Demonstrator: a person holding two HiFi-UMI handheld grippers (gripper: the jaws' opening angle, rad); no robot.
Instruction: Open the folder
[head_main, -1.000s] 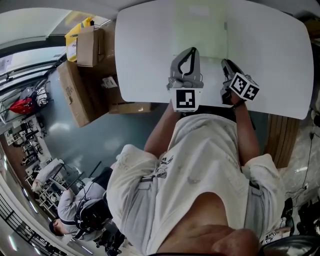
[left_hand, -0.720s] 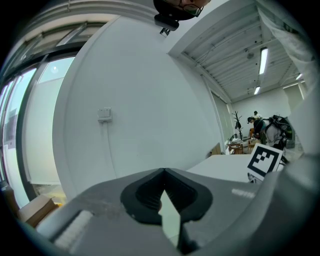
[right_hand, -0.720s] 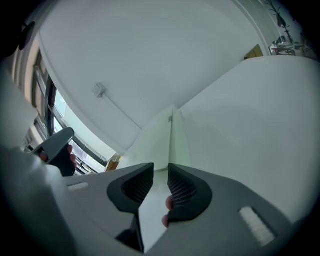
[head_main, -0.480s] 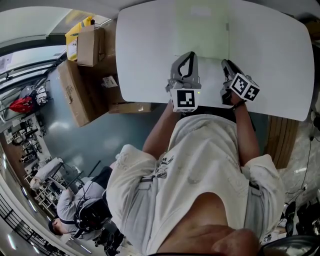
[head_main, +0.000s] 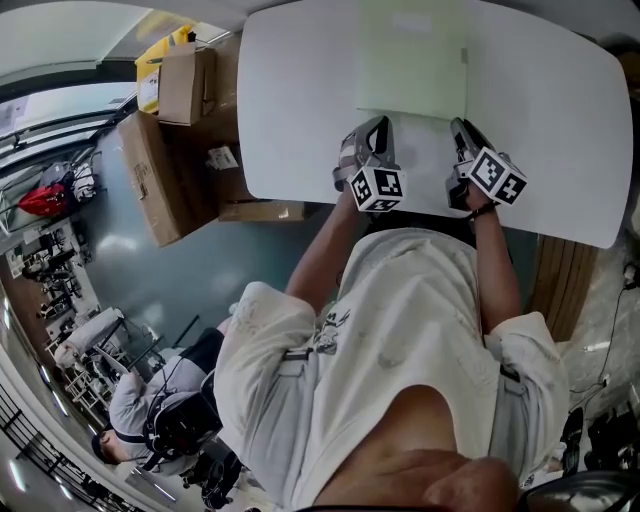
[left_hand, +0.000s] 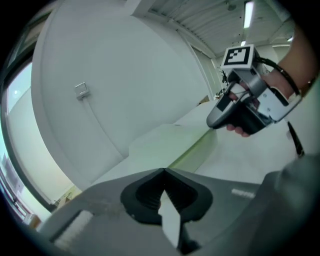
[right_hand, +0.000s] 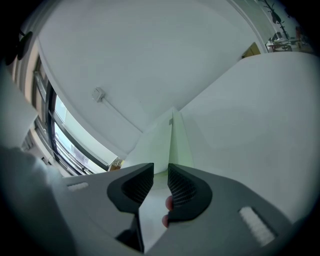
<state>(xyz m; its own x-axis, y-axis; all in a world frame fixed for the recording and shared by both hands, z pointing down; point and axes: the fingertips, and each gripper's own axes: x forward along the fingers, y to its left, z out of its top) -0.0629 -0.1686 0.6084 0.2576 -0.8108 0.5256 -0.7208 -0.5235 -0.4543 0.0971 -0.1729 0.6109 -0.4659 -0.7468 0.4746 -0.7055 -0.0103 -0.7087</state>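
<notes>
A pale green folder (head_main: 410, 60) lies closed and flat on the white table (head_main: 290, 120), at its far middle. My left gripper (head_main: 377, 124) is low over the table just short of the folder's near left corner, jaws shut with nothing between them. In the left gripper view the folder (left_hand: 165, 142) lies right ahead of the shut jaws (left_hand: 163, 171), and the right gripper (left_hand: 245, 107) shows off to the right. My right gripper (head_main: 458, 126) hovers by the folder's near right corner. Its jaws (right_hand: 160, 172) stand a little apart and empty, pointing along the folder's edge (right_hand: 167, 140).
Cardboard boxes (head_main: 180, 85) stand and lie on the floor left of the table, one long box (head_main: 150, 180) leaning. A person (head_main: 150, 420) sits at the lower left. Wooden boards (head_main: 555, 280) stand beyond the table's right near edge.
My left gripper has dropped toward the table and rolled, so its marker cube now sits tilted. The right gripper has stayed put. The folder has not moved.
</notes>
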